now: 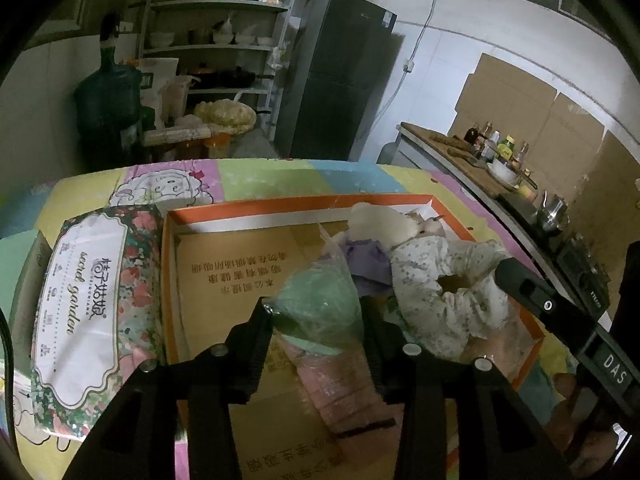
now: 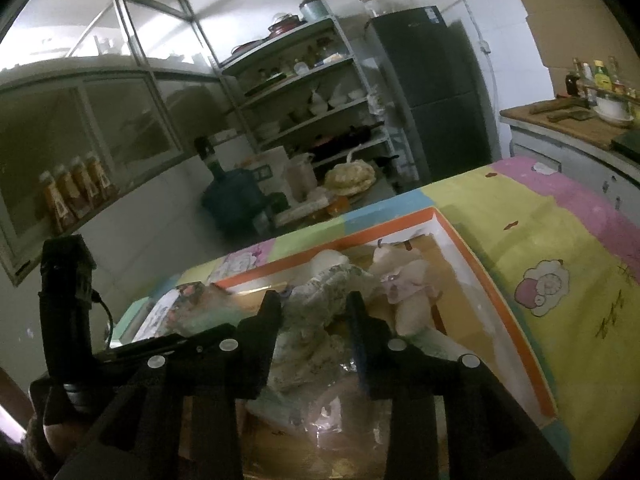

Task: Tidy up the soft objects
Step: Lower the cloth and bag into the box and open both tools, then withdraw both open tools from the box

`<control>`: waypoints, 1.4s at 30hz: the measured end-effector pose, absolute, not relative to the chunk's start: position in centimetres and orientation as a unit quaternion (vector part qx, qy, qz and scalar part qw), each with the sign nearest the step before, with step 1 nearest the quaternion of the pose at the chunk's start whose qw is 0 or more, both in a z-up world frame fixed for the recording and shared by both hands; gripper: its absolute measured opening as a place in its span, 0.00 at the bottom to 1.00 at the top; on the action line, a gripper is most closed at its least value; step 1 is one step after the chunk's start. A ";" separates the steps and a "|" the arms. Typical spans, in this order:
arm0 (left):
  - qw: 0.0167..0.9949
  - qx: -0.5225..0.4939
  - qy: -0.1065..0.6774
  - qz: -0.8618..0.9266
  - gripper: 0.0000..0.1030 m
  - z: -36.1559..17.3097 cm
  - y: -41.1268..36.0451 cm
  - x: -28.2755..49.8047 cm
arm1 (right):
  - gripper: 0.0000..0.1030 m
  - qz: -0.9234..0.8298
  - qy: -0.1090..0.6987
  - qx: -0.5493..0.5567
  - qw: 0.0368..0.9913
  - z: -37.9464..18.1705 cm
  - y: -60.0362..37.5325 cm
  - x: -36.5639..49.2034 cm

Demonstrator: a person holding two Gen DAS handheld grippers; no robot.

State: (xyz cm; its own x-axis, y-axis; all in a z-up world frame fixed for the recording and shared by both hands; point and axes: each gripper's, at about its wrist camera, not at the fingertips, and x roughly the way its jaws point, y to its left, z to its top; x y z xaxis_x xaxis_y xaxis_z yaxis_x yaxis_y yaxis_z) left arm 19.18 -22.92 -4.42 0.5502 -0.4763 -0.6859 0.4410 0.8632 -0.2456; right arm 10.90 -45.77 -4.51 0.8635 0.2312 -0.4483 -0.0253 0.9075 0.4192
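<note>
Your left gripper (image 1: 316, 312) is squeezing the green bagged bundle (image 1: 316, 300) over the box (image 1: 300, 205); right gripper (image 2: 314, 312), apart, is straddling the floral cloth (image 2: 316, 320), so you're needing to lower the bundle toward the box's near edge

Green bagged bundle (image 1: 320, 304), floral-clothed doll (image 1: 432, 280) and cream plush (image 1: 376, 220) are heaped inside orange-rimmed cardboard box (image 1: 168, 280); floral tissue pack (image 1: 88, 304) lies beside it.

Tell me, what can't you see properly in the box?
- Green bagged bundle, left wrist view: its lower part is hidden behind the left gripper fingers.
- Floral cloth toy, right wrist view: blurred, sides covered by the right gripper.
- Box: near edge cut off, both views.
</note>
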 end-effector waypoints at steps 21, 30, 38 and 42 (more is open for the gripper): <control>0.896 -0.015 0.357 -0.265 0.60 -1.6 -22.5 16.7 | 0.57 0.048 0.232 0.207 0.949 -3.0 -46.6 8.9; 0.904 -0.022 0.336 -0.265 0.60 -0.1 -21.2 15.0 | 0.64 0.044 0.215 0.205 0.954 -1.6 -46.3 7.1; 0.911 -0.027 0.317 -0.261 0.60 1.2 -19.5 13.3 | 0.65 0.050 0.200 0.195 0.959 -0.1 -45.0 5.5; 0.915 -0.028 0.311 -0.255 0.60 1.7 -18.6 12.4 | 0.65 0.054 0.195 0.189 0.961 0.6 -44.1 4.7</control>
